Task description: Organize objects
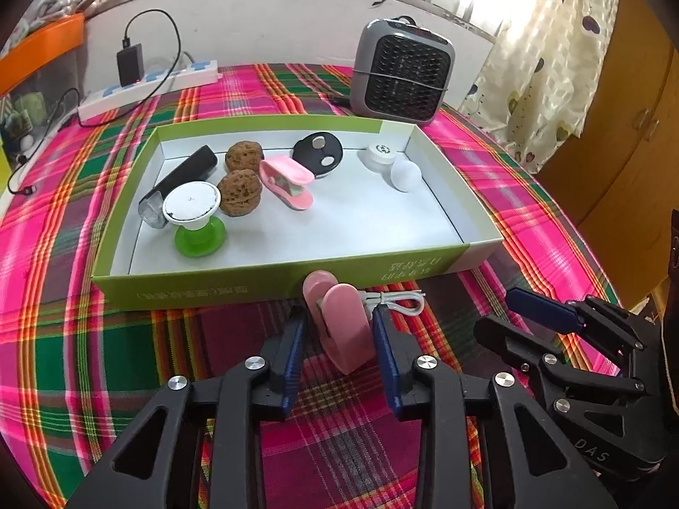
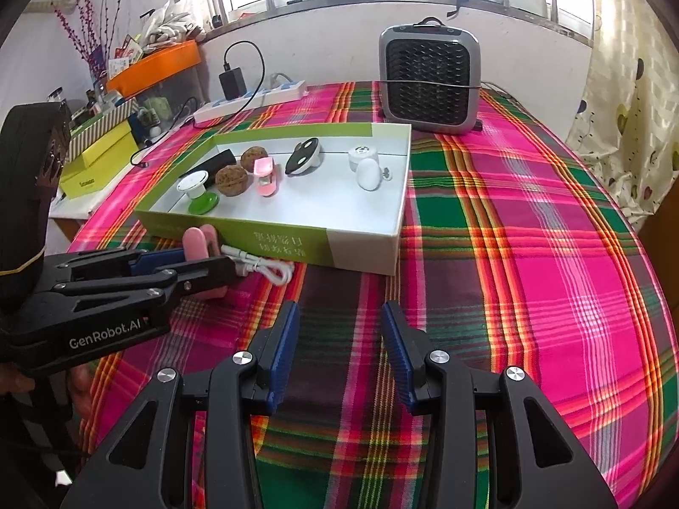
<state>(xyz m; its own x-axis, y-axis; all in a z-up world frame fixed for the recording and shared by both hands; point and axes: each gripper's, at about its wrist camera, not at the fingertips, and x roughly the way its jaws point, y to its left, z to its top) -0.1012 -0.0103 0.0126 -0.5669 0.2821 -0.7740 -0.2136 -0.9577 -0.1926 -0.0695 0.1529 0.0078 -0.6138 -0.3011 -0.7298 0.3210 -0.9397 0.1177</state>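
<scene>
A pink, green and dark plaid cloth covers the round surface (image 1: 85, 352), the widest thing in view. On it lies a shallow rectangular cardboard box (image 1: 271, 284) with green outer walls and a white floor; its near wall faces both grippers. Behind the box, near the wall, stands a grey square fan heater with a black grille (image 1: 403, 70), and to its left lies a white power strip (image 1: 148, 85) with a black charger plugged in.

The left gripper (image 1: 339, 322) sits just in front of the box's near wall, its blue-padded jaws closed on a pink plastic clip (image 1: 343, 326) held upright between them; whether the clip's lower end touches the cloth cannot be told. The right gripper (image 2: 339, 318) hovers over bare cloth to the right of the left one, jaws apart and holding nothing.

Inside the box, along the left side, lies a black cylinder (image 1: 186, 174), with a green-based stand with a round white top (image 1: 193, 212) in front of it. Beside these sit two brown wrinkled walnuts (image 1: 239, 191), a second pink clip (image 1: 288, 180), a black round disc with two silver buttons (image 1: 318, 152), and, toward the right corner, a white egg-shaped piece (image 1: 405, 174) just beside a white round cap (image 1: 380, 155).

A coiled white cable (image 1: 399, 301) rests on the cloth against the box's near wall, just right of the held clip.
</scene>
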